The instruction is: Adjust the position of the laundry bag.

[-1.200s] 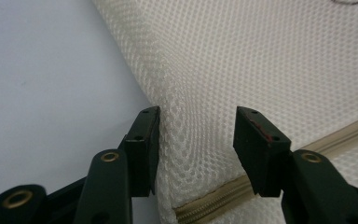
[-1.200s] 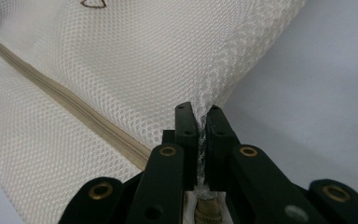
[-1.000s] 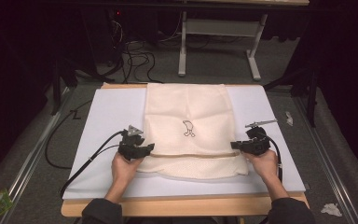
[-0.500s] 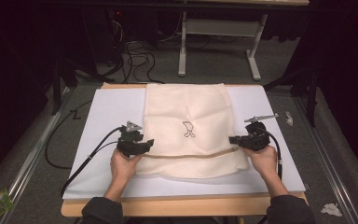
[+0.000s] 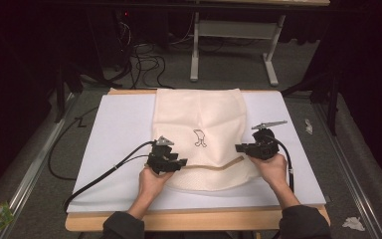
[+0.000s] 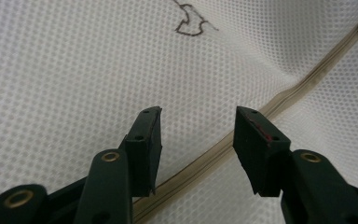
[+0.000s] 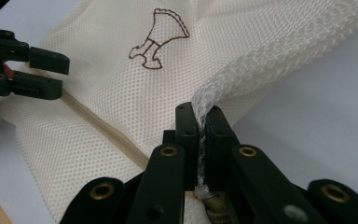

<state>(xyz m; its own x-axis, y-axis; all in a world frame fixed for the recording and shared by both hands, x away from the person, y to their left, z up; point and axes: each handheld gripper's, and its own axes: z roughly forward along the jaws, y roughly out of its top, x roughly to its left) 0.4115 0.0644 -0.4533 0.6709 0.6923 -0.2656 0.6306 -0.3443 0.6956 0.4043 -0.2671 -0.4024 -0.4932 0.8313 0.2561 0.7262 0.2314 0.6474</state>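
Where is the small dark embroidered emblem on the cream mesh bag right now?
In the high view, the small dark embroidered emblem sits mid-bag on the cream mesh bag, just above the beige zipper, between the left claw and the right claw.

Dim room, light falling mainly on the white sheet-covered wooden table (image 5: 119, 129). Grey carpeted floor (image 5: 328, 64) lying beyond it, black cables (image 5: 144, 57) coiling there, a white metal table frame (image 5: 229, 30) standing farther back.

We see the right gripper (image 5: 238, 148) lift its pinched edge of the mesh bag (image 5: 199, 114) inward, while the left gripper (image 5: 183, 163) slides along the zip (image 5: 214, 166), jaws just narrowing around nothing
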